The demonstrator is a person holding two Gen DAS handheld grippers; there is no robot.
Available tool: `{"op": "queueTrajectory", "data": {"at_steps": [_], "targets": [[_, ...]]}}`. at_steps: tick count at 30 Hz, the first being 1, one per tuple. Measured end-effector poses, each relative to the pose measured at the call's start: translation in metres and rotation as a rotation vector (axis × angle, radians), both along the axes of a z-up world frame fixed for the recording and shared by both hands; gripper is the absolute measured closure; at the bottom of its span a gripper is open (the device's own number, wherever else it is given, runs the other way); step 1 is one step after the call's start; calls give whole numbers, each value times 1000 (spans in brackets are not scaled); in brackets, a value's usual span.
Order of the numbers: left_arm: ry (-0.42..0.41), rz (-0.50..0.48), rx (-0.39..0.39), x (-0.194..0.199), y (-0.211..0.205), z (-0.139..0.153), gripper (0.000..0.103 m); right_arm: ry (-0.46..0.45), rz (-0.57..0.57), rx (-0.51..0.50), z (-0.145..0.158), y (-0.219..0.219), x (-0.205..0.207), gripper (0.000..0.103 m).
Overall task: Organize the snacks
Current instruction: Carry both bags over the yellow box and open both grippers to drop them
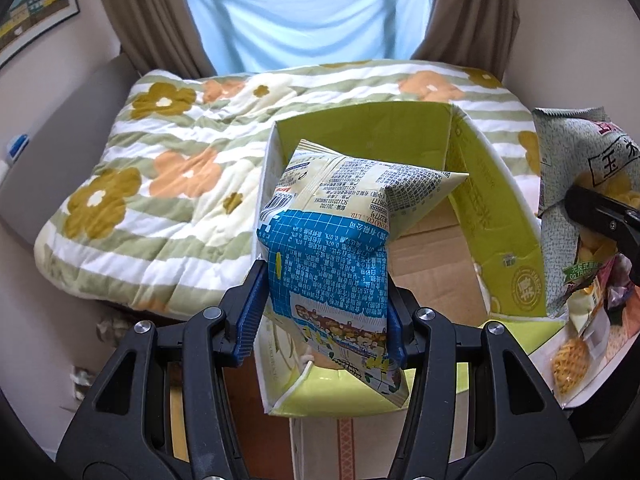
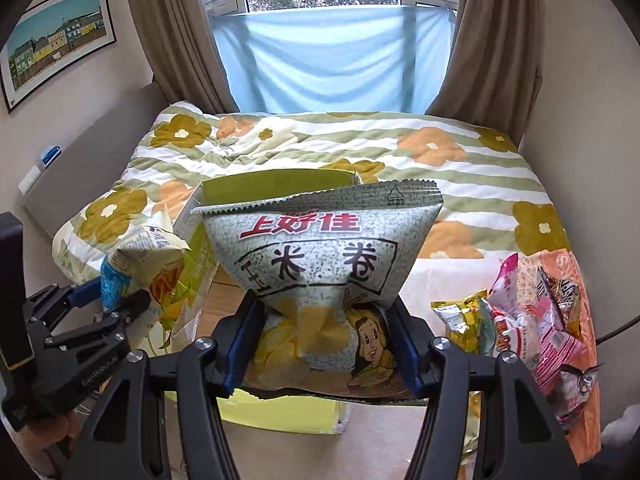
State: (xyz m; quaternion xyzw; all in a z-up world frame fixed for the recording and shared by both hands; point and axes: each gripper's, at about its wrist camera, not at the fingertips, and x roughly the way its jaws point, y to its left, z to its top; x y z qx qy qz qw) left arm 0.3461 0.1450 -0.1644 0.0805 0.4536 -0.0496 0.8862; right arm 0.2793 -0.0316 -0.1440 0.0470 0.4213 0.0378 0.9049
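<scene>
My left gripper (image 1: 326, 312) is shut on a blue and cream snack bag (image 1: 332, 240), held over the open green cardboard box (image 1: 500, 216). In the right wrist view that same blue and cream bag (image 2: 140, 256) hangs at the left in the left gripper (image 2: 116, 300). My right gripper (image 2: 320, 344) is shut on a grey speckled snack bag (image 2: 320, 248) with red lettering, above the green box (image 2: 276, 186). The left wrist view shows this grey bag (image 1: 572, 168) at the right edge, beside the box.
A pile of several snack packets (image 2: 528, 312) lies at the right on an orange cloth. A flowered striped quilt (image 1: 172, 184) covers the bed behind the box. Brown curtains and a blue sheet hang at the window. A framed picture (image 2: 56, 44) hangs on the left wall.
</scene>
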Motion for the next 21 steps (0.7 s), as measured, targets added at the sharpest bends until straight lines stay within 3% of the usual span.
{"op": "queueTrajectory", "data": {"at_steps": [10, 15, 21], "targets": [[50, -110, 86, 18, -33, -34, 56, 80, -12, -3, -19, 19, 16, 47], [88, -99, 57, 26, -36, -40, 56, 82, -14, 6, -19, 14, 17, 47], [55, -24, -35, 19, -13, -14, 56, 82, 15, 27, -13, 13, 20, 47]]}}
